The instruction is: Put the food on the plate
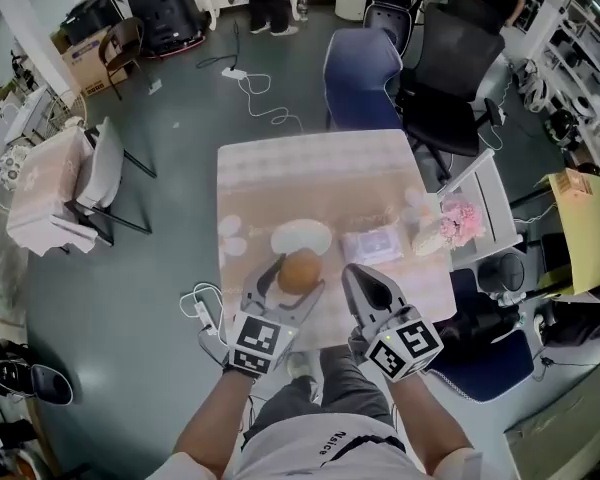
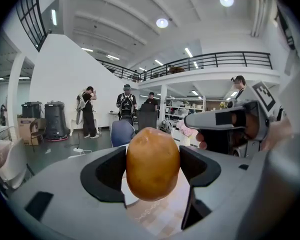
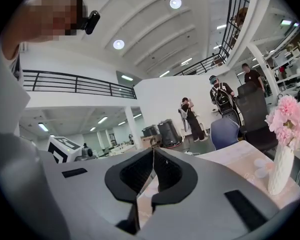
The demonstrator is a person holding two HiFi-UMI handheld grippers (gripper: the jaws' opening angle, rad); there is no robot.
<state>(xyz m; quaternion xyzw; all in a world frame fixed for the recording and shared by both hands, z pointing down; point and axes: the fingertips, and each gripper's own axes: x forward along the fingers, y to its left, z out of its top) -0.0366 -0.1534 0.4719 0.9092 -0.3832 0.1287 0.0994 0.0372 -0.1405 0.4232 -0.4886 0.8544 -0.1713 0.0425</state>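
Two grippers are held over the near edge of the table (image 1: 320,163). The left gripper (image 1: 296,276) is clamped on a potato (image 2: 152,163): in its own view one dark jaw pad presses each side of the brown, oval potato, which fills the gap and bulges above and below the pads. The patterned tabletop shows under it, and the potato looks clear of the surface. The right gripper (image 3: 152,166) sits just beside the left one, to its right. Its jaws are pressed together tip to tip with nothing between them, and it points out across the table.

From the head view, the potato sits on the near side of a white plate (image 1: 302,232) and overlaps its near rim. Whether it is over the plate or just short of it, I cannot tell. Right of the plate lies a clear packet (image 1: 372,243). Further right, near the table's edge, a white vase (image 3: 281,166) holds pink flowers (image 3: 290,115). Some small white discs (image 1: 230,236) lie left of the plate.

Beyond the far side of the table stand a blue chair (image 1: 360,73) and a black chair (image 1: 452,63). Several people stand well off at the back of the hall.
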